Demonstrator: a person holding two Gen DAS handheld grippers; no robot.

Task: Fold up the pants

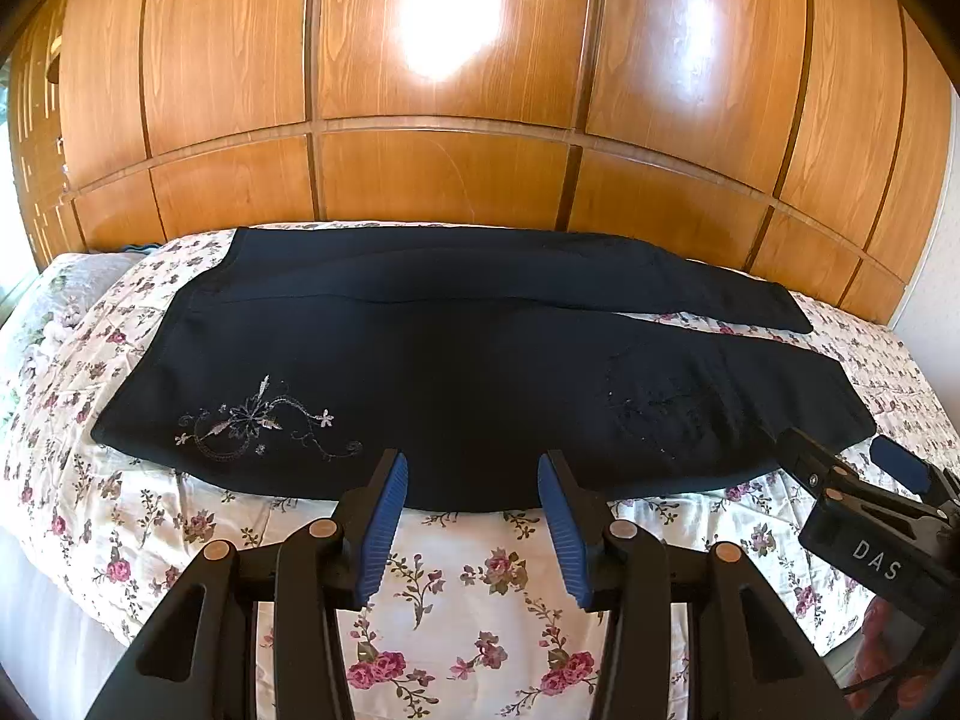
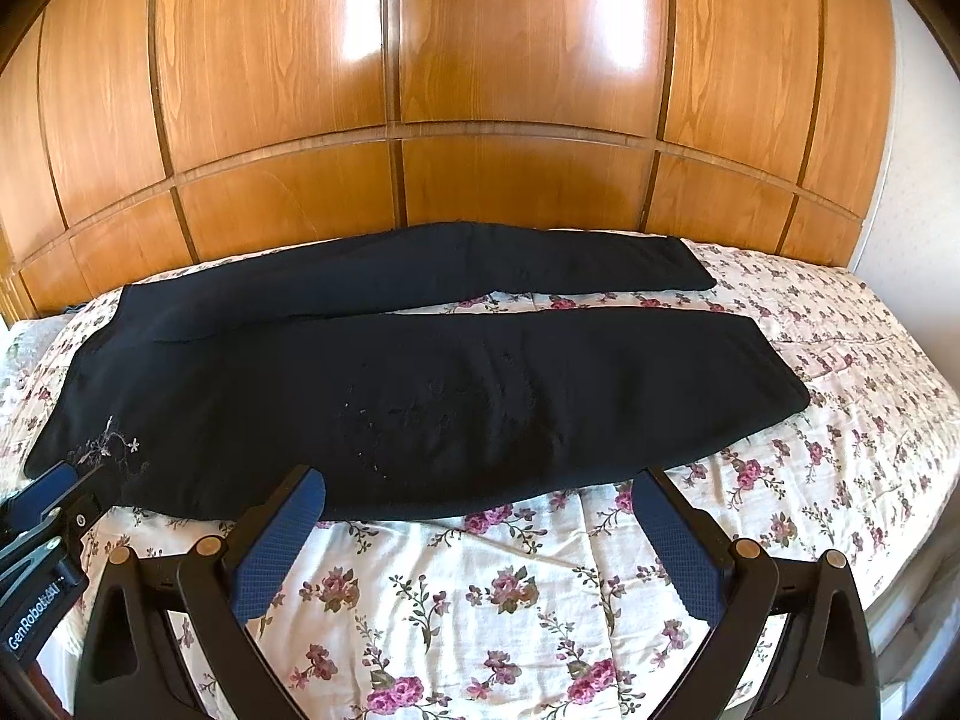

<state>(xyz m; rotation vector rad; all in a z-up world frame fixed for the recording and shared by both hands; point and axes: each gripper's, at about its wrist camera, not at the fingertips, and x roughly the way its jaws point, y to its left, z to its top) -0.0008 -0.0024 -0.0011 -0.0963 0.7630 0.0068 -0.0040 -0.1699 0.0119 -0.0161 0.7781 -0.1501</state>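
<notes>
**Left wrist view: pants crosswise ahead of both jaws**

Left wrist view: pants [image 1: 456, 372] flat on bed [image 1: 480, 588], long axis left to right — waist end with embroidery [image 1: 264, 426] at left, leg cuffs at right. Near edge just past left gripper [image 1: 473, 468], jaws released, nothing between. Right gripper [image 2: 480, 492] likewise gaping and empty, nearer the cuffs — likely the hand for that end.

Bed [image 1: 492, 600] with floral cover; dark pants [image 1: 456, 372] spread flat.
</notes>
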